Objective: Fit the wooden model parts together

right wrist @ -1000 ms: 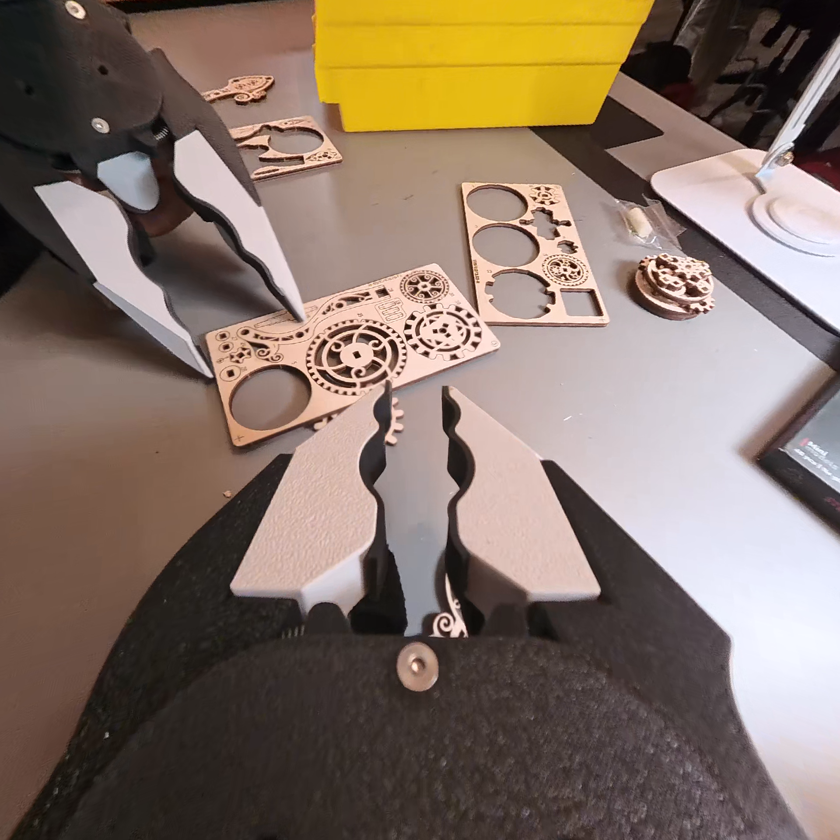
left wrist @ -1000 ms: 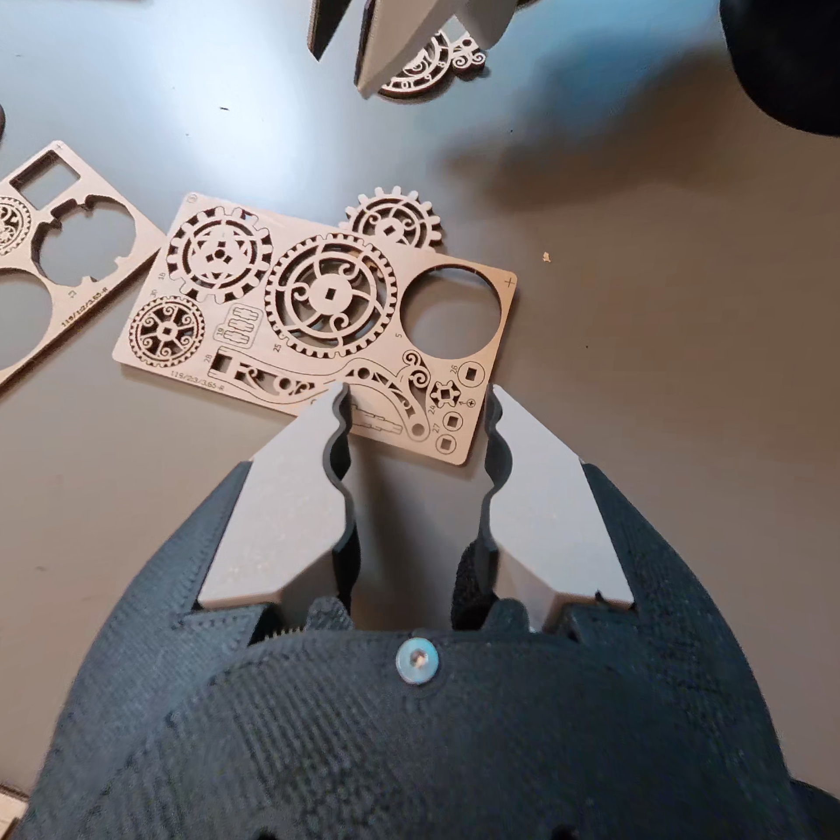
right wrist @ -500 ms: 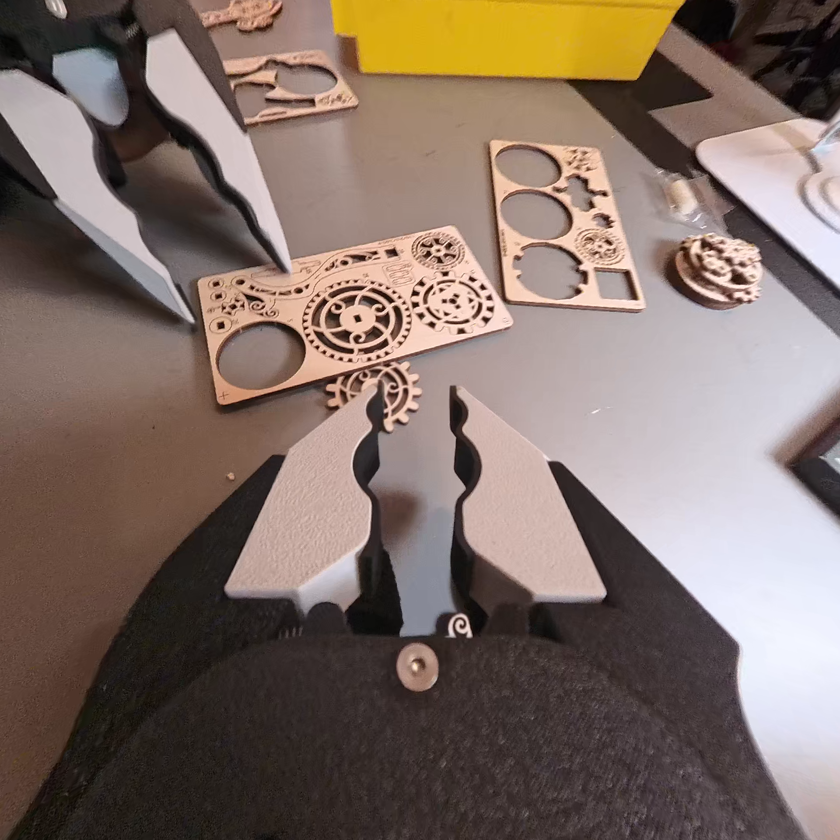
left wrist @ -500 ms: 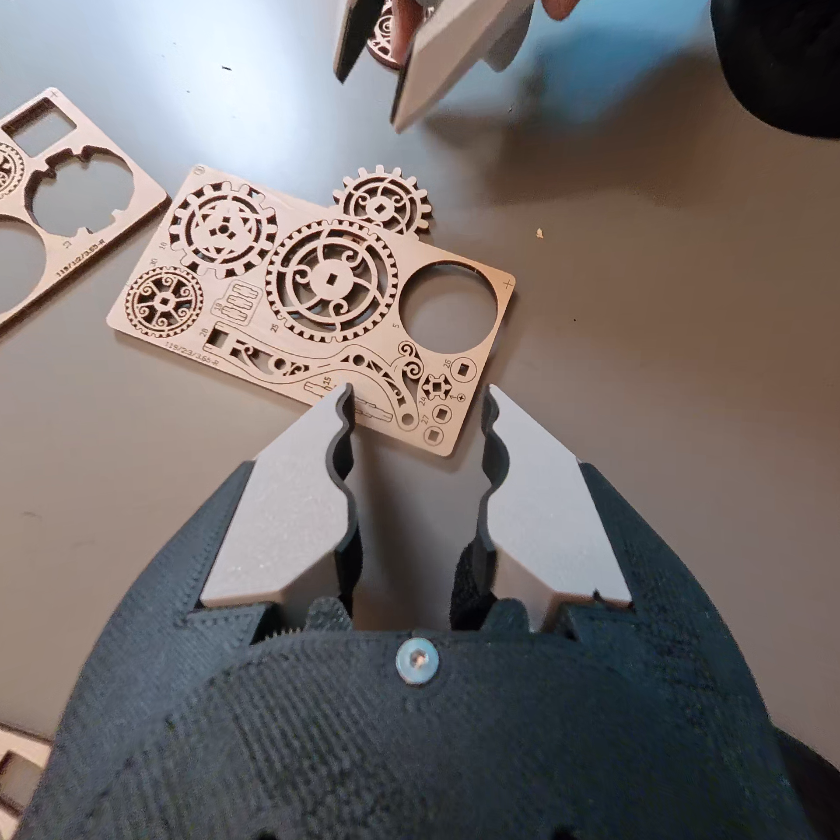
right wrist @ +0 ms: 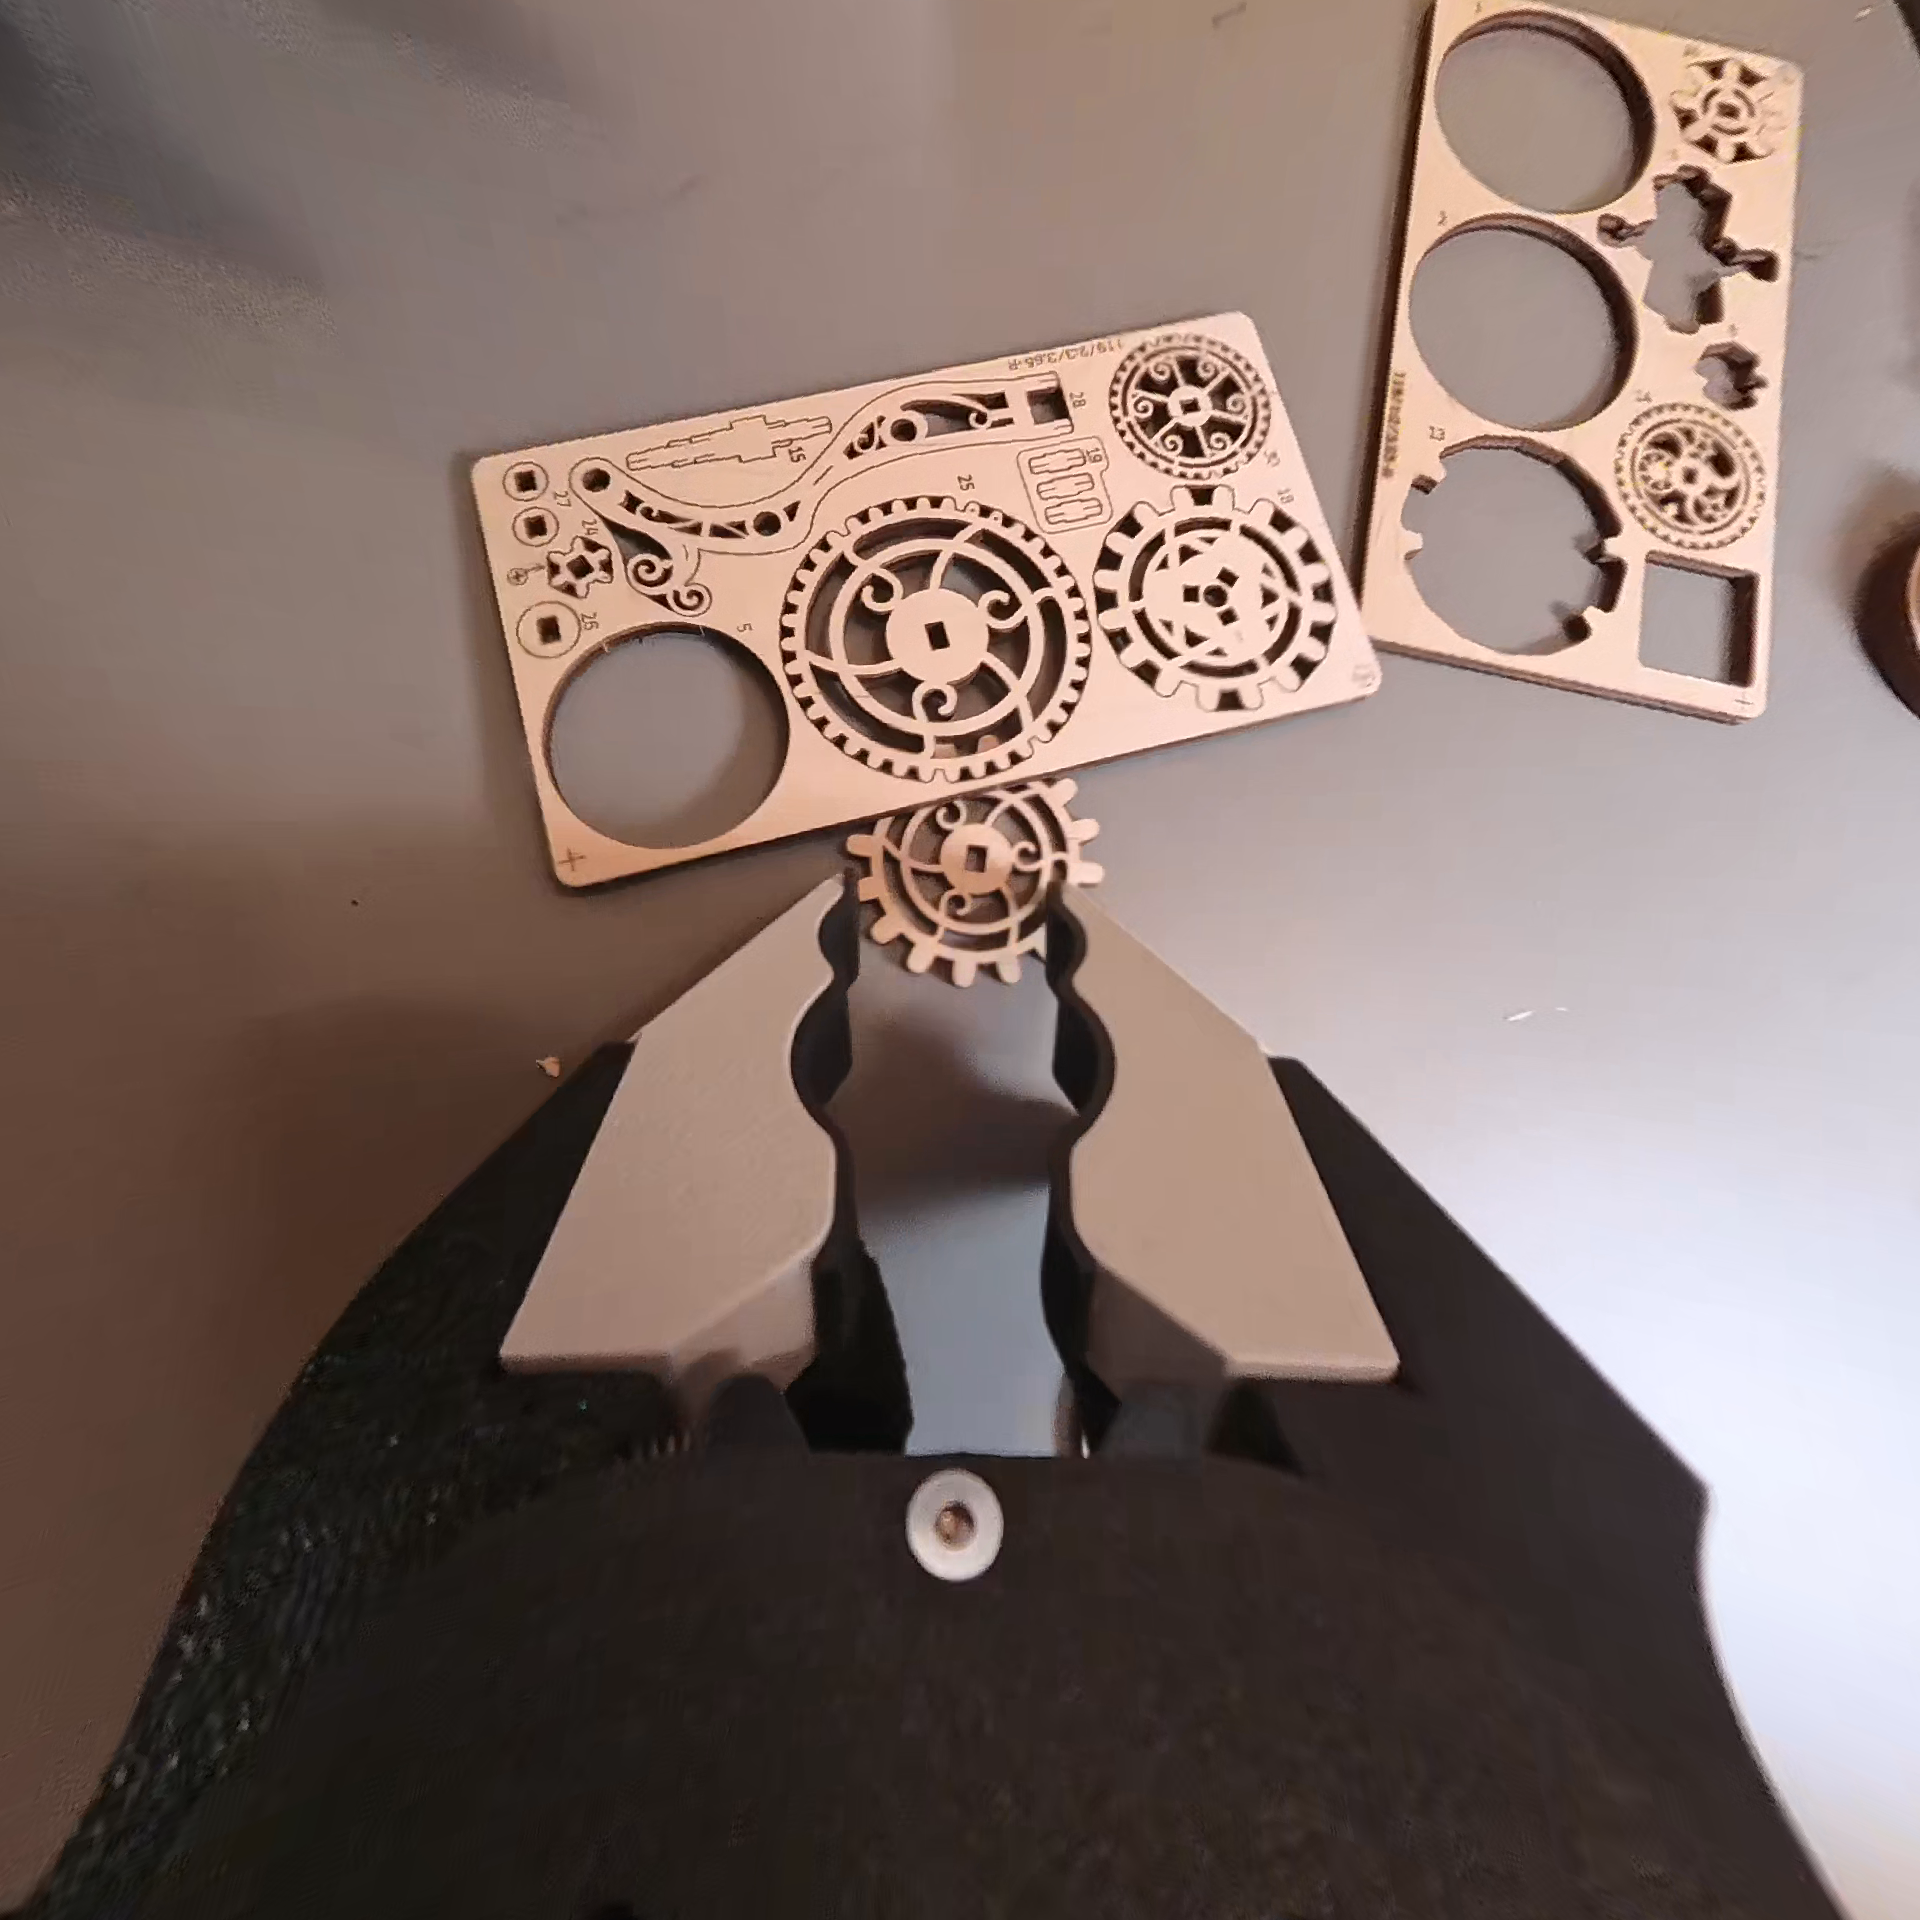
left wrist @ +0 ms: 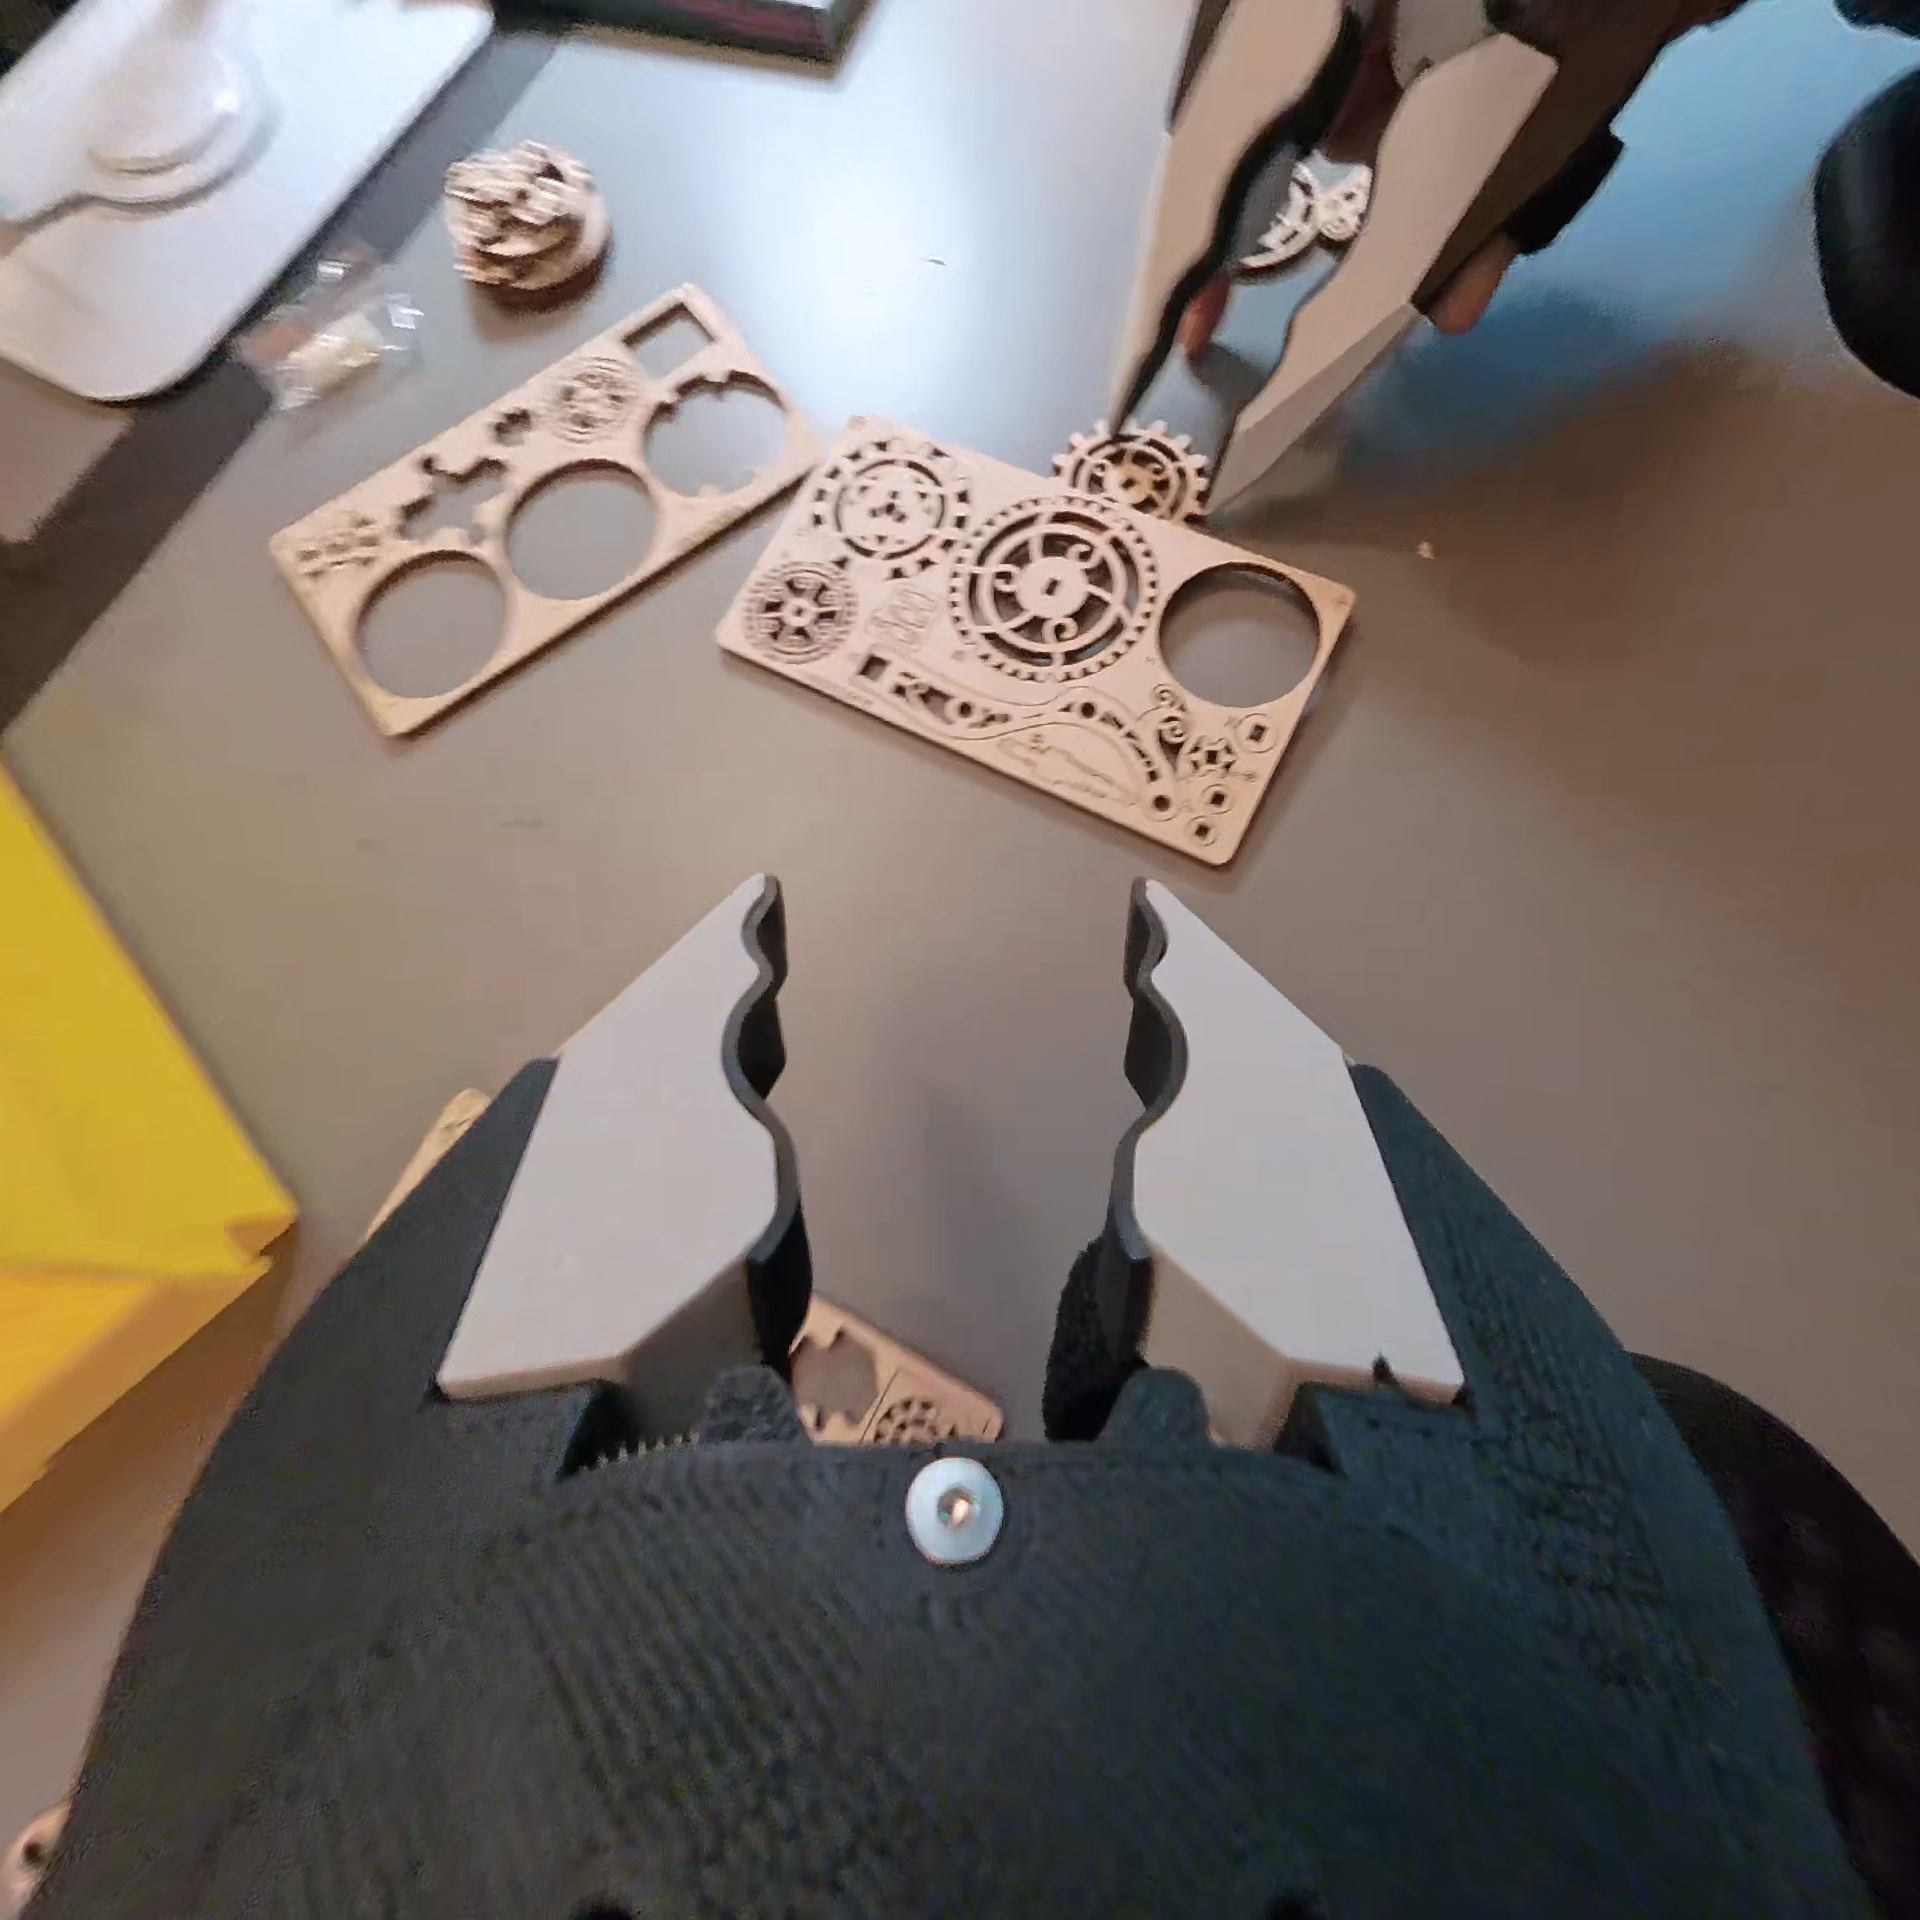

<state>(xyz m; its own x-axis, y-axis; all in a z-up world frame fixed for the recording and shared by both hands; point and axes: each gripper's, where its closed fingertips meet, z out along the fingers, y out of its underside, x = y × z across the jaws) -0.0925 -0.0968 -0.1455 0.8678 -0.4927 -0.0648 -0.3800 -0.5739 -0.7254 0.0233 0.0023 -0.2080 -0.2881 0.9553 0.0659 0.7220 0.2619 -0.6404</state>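
Right claw [right wrist: 951, 902] is sitting open, straddling the loose gear [right wrist: 971, 891] by the sheet [right wrist: 914, 592]; left claw [left wrist: 954, 904] is hanging open, empty. I'd be squeezing gently, square across those teeth.

Grey counter [left wrist: 1558, 935] underneath it all, matte and plain, with a darker strip [left wrist: 114, 488] running along its far left side. Up in the far left corner sits a white flat base [left wrist: 156, 177], rounded at the corners, a raised round shape on top of it, blurred. Just beside its near edge lies a small clear plastic bag [left wrist: 332, 343] with something pale inside; too blurred to tell what. At the top edge, a dark flat framed thing [left wrist: 727, 26] pokes into view. Down the left side, a bright yellow bin [left wrist: 94, 1143] fills the edge, its corner resting on the counter.
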